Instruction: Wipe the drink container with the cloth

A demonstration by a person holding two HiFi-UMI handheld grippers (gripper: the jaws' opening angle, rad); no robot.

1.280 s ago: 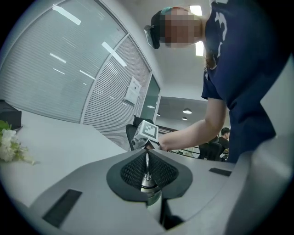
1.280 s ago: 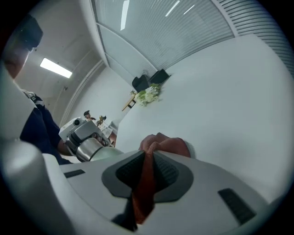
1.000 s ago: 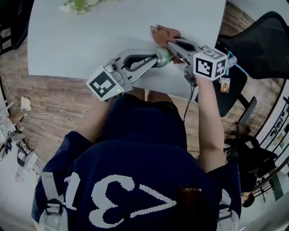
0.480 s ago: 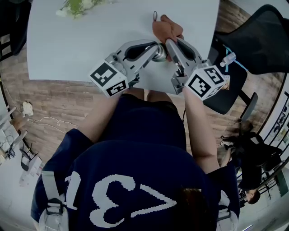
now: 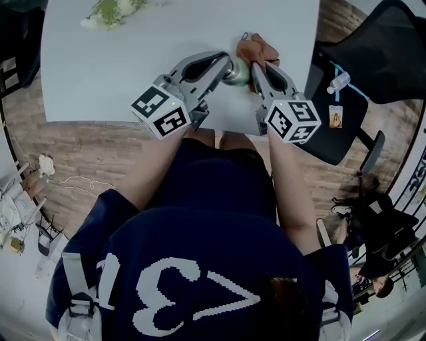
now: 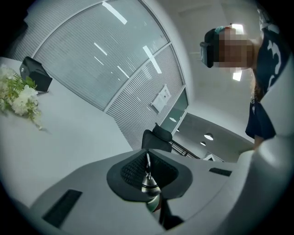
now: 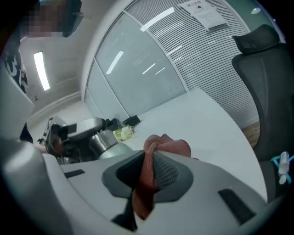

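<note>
In the head view my left gripper (image 5: 229, 68) is shut on the pale green and metal drink container (image 5: 238, 72), held over the near edge of the white table (image 5: 120, 60). The left gripper view shows its pads pinched on a thin metal part of the container (image 6: 150, 187). My right gripper (image 5: 256, 66) is shut on a reddish-brown cloth (image 5: 256, 48), right beside the container on its right. In the right gripper view the cloth (image 7: 167, 147) bunches out past the pads, and the container (image 7: 106, 146) sits to the left.
A sprig of white flowers (image 5: 113, 10) lies at the table's far edge. A black office chair (image 5: 379, 60) stands right of the table with a small water bottle (image 5: 338, 83) on its seat. A black box (image 6: 34, 73) rests on the table.
My right gripper has swung round with the cloth, its marker cube coming nearer and leftward. The left gripper has rolled while still holding the container.
</note>
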